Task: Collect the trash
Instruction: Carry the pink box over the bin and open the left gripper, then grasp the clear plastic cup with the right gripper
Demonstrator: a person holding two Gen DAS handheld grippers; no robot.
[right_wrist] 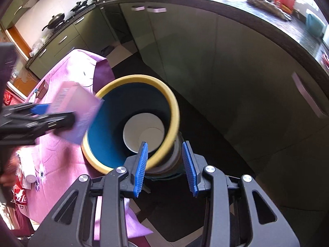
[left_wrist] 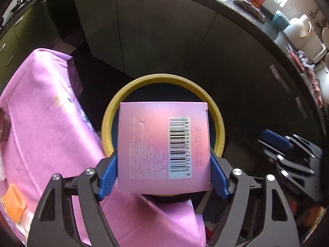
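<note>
Your left tongs (left_wrist: 163, 164) are clamped on the pink cardboard carton with the printed barcode (left_wrist: 162, 146), one blue ribbed pad pressed on each side wall, barcode face toward the camera. In the left wrist view the carton sits directly in front of the yellow-rimmed, blue-lined round waste bin (left_wrist: 218, 121); the rim shows from 9 o'clock over 12 to 3 o'clock of the carton, so the mouth lies straight ahead along the tongs. In the right wrist view the carton (right_wrist: 80, 111) overlaps only the bin's (right_wrist: 172, 100) rim at 9 o'clock, so judge it at the edge, not centred. A white paper cup (right_wrist: 139, 132) already lies in the bottom. Your right tongs (right_wrist: 165, 164) are partly open and hold nothing; their pads straddle the rim at 5 o'clock. The bin stands just beside the table under the pink cloth (left_wrist: 47, 111). The left hand is nearer; centre before releasing.
</note>
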